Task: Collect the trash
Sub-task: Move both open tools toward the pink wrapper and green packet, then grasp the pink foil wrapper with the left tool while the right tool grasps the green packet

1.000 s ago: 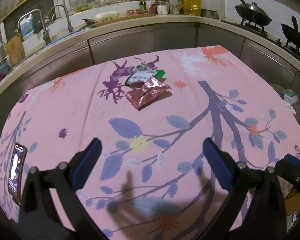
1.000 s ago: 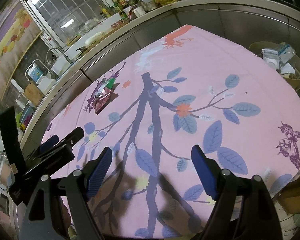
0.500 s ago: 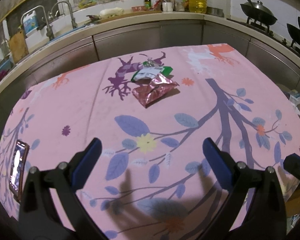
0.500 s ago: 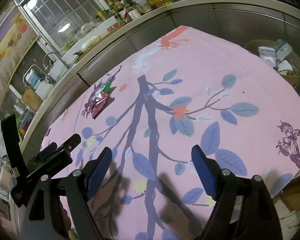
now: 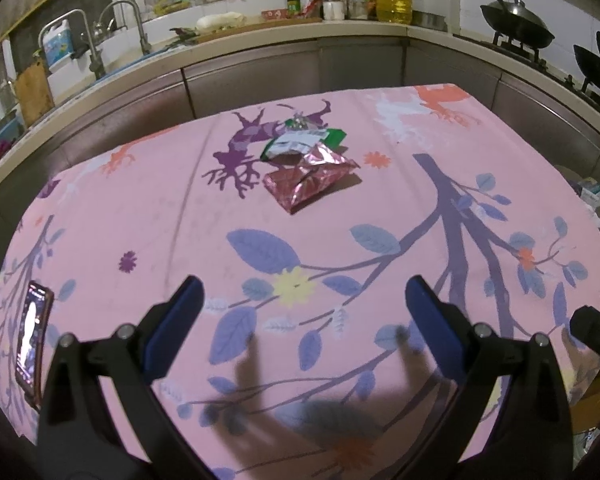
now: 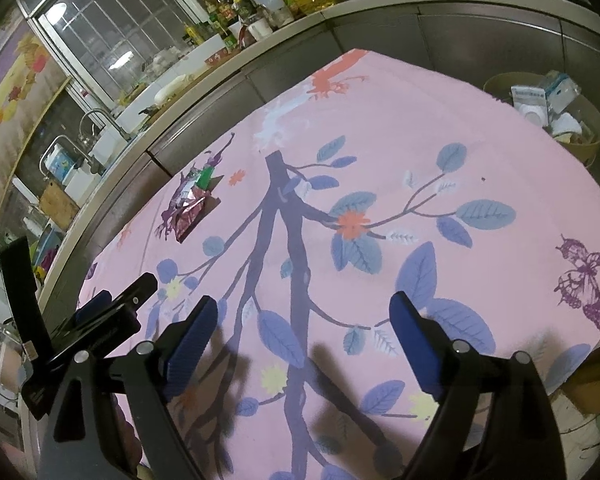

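I see both of my grippers above the near edge of a table with a pink tablecloth (image 5: 380, 128) that has printed branches and leaves. The left gripper (image 5: 302, 308) stands with its blue pads wide apart and nothing between them. The right gripper (image 6: 302, 322) is also wide, its jaws have just been opening a little more, and between them I see only cloth. The trash is a crumpled pink foil wrapper (image 5: 310, 178) in the upper middle of the left wrist view, and a green and white wrapper (image 5: 300, 142) lies touching it on the far side (in the right wrist view this small heap is at the left, near the far table edge). Both pieces are well apart from both grippers. A phone (image 5: 32, 344) with a lit screen lies at the lower left of the left view. In the upper right of the right wrist view a round bin (image 6: 592, 148) with white packaging stands beside the table.
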Demonstrator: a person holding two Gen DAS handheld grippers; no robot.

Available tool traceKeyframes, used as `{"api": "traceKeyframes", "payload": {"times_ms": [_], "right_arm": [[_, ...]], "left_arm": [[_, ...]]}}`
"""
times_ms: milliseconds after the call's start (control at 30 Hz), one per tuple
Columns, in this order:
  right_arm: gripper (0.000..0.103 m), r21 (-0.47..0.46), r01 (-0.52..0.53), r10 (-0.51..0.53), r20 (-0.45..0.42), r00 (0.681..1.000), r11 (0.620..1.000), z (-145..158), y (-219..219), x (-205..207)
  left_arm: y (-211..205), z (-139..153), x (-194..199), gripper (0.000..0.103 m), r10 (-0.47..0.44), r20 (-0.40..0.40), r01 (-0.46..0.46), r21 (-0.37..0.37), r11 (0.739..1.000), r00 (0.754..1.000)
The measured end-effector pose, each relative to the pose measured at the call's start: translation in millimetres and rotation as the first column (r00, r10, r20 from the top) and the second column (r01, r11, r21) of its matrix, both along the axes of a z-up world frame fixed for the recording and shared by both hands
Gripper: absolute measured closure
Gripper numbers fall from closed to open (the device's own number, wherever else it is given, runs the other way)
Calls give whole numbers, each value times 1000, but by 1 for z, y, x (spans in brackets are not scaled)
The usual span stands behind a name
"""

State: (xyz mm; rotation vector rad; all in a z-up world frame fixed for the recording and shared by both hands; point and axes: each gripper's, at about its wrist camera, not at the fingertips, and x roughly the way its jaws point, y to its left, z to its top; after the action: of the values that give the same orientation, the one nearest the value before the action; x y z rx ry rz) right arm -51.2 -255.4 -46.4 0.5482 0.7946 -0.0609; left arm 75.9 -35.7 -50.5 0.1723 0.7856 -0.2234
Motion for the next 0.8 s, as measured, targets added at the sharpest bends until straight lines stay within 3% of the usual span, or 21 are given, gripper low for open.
{"api": "traceKeyframes", "payload": {"times_ms": [167,400,567,667,800], "right_arm": [[19,7,-3,3,-25,1000,1000,-8,-1,5],[19,23,7,-6,-55,998,1000,-19,-6,10],[19,21,27,-26,-59,998,999,-20,-12,8],[19,17,30,-29,-61,998,999,-20,-14,9],[19,4,-20,20,-37,999,1000,-10,-13,23]], "left_arm": [[4,-5,13,6,-18,41,16,46,999,999],[-12,-14,55,6,-139,171,98,226,969,976],[-32,-30,97,6,-226,106,195,246,949,968],[-37,-39,125,8,-240,17,232,195,953,971],[-29,-39,141,64,-260,-62,263,60,963,964]]}}
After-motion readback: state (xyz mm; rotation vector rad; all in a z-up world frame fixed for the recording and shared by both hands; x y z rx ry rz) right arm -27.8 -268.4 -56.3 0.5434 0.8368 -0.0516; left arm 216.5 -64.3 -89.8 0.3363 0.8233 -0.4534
